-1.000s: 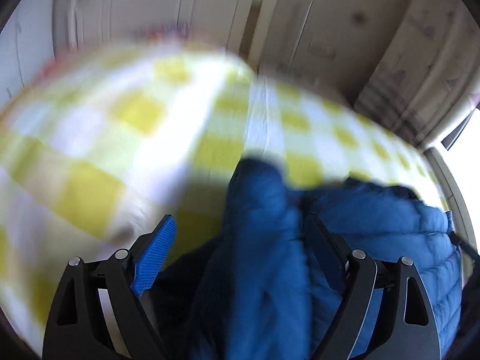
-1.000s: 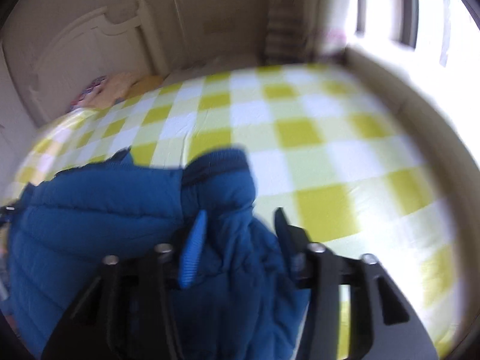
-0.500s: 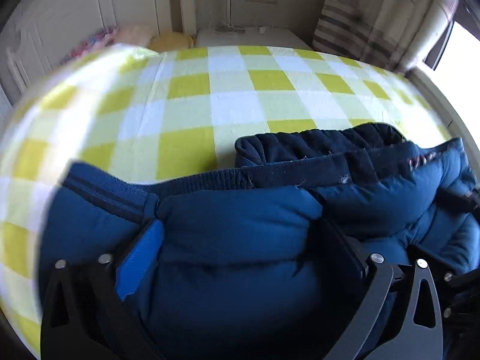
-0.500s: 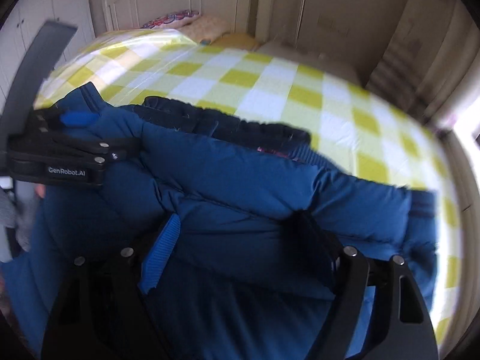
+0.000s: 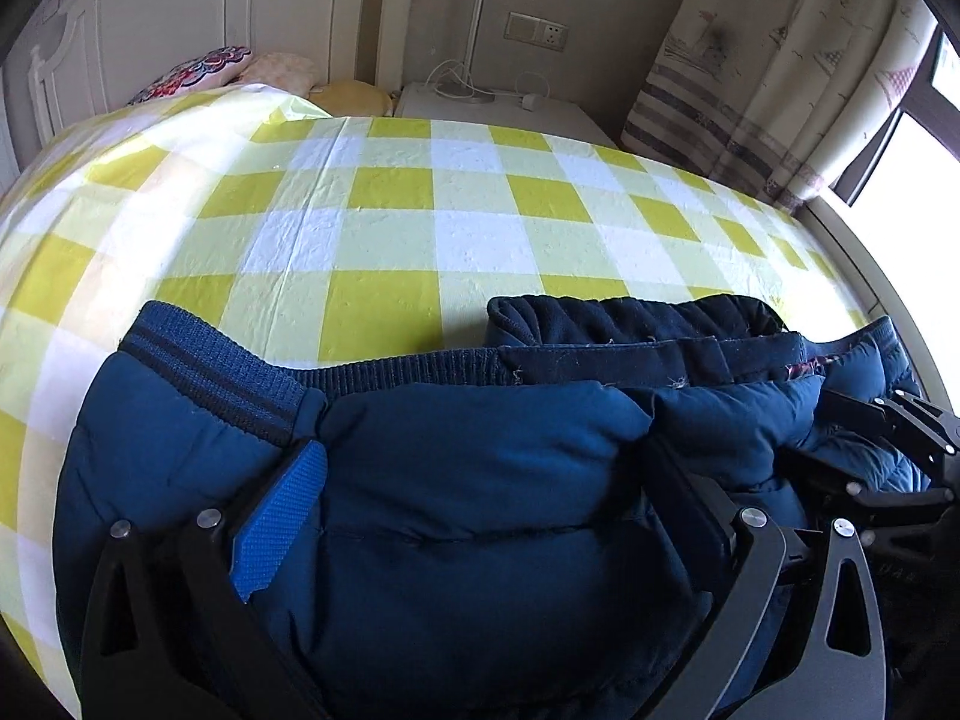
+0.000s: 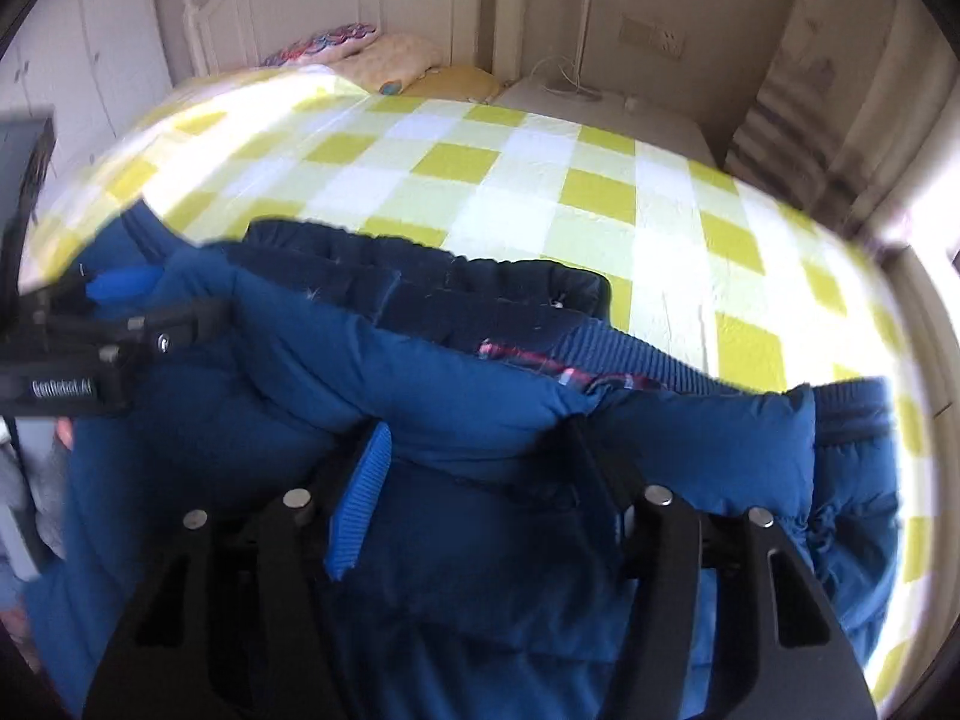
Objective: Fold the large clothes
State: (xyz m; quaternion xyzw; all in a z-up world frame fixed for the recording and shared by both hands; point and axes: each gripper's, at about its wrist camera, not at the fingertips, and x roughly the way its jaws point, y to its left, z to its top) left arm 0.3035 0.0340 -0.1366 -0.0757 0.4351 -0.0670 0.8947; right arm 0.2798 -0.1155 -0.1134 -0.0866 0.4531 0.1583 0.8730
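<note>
The blue puffer jacket (image 5: 468,480) lies on the bed directly ahead of and beneath both claws; its shell is smooth, quilted in soft padded ridges, with a ribbed knit hem band (image 5: 240,372) along the far edge, a darker fleece-like collar (image 5: 630,318) beyond it, and a strip of red plaid lining (image 6: 576,369) showing at the fold.

The left gripper (image 5: 480,480) stands spread to its full width; a thick padded ridge of the jacket fills the gap between its blue textured pad (image 5: 282,516) and the dark opposite finger; whether the pads press the fabric cannot be told. The right gripper (image 6: 480,468) has just been closing; a padded fold of the jacket sits between its ribbed blue pad (image 6: 360,498) and the black finger, which appear to pinch it.

In the right wrist view the left gripper (image 6: 120,312) appears to the left, over the jacket's far-left portion.

Beyond the claws, past the jacket, extends the bedspread (image 5: 420,228), a yellow-and-white check with a fine crinkled surface; farther off lie patterned pillows (image 5: 198,69) against a white panelled headboard (image 5: 150,18); to the far right stands a white bedside cabinet (image 5: 498,111) bearing a lamp base and cables, then a striped curtain (image 5: 750,78).
</note>
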